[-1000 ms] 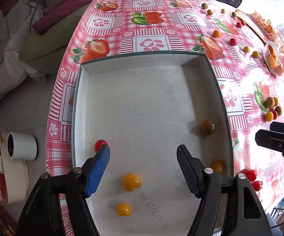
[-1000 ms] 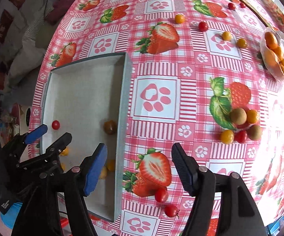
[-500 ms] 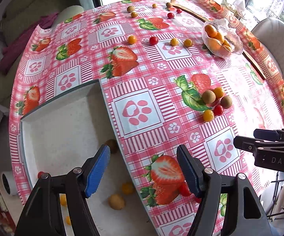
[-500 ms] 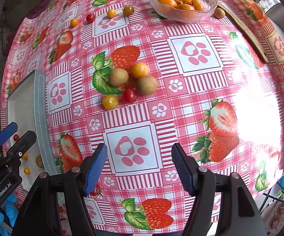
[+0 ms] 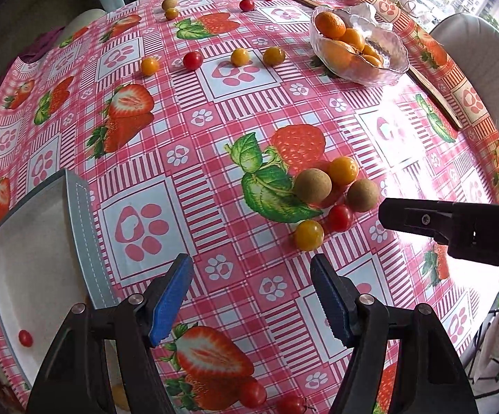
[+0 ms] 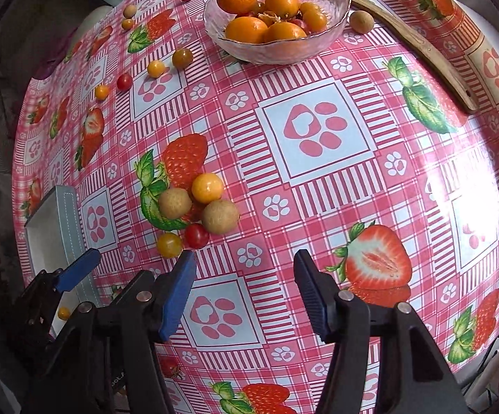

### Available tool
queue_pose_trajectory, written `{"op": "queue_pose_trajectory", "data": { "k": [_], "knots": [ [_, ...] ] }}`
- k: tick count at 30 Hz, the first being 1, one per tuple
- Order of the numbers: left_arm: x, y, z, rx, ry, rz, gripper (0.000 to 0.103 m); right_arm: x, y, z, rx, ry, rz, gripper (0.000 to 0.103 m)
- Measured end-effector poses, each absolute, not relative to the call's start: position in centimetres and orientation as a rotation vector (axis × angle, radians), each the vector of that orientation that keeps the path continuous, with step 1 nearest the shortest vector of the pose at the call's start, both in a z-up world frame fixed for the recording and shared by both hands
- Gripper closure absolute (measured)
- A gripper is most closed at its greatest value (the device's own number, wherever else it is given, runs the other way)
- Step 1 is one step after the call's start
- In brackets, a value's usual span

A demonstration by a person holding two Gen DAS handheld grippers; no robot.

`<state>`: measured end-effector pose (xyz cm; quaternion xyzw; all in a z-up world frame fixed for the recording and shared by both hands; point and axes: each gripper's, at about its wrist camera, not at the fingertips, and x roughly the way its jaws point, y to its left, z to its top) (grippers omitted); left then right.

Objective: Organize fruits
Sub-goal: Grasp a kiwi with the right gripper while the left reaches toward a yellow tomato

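Both jaws apart, empty. Centre left gripper over yellow tomato mid-bench; close gently to avoid bruising.

left gripper jaws apart above the tablecloth.
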<state>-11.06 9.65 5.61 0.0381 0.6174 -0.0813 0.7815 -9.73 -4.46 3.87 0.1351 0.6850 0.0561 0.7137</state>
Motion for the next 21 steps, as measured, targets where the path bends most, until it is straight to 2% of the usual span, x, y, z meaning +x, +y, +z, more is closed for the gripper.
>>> {"op": "queue_pose_trajectory", "data": {
  "k": [8,13,20,21],
  "knots": [
    [-10.2,8.6,4.5,0.052,1.331,-0.184,0.031,-7.2,-4.3,1.8,0.4,1.564,0.185,0.055],
    [-9.9,8.1,4.2,0.058,1.336,-0.193,0.031,-6.8,-3.8,0.8,0.426,1.598,0.211,0.073],
    [-9.4,6.9,3.6,0.06,1.348,-0.197,0.032,-7.0,-4.2,0.9,0.426,1.594,0.219,0.074],
    [-9.5,6.6,3.5,0.061,1.351,-0.198,0.037,-7.1,-4.5,1.1,0.425,1.591,0.215,0.074]
  ]
}}
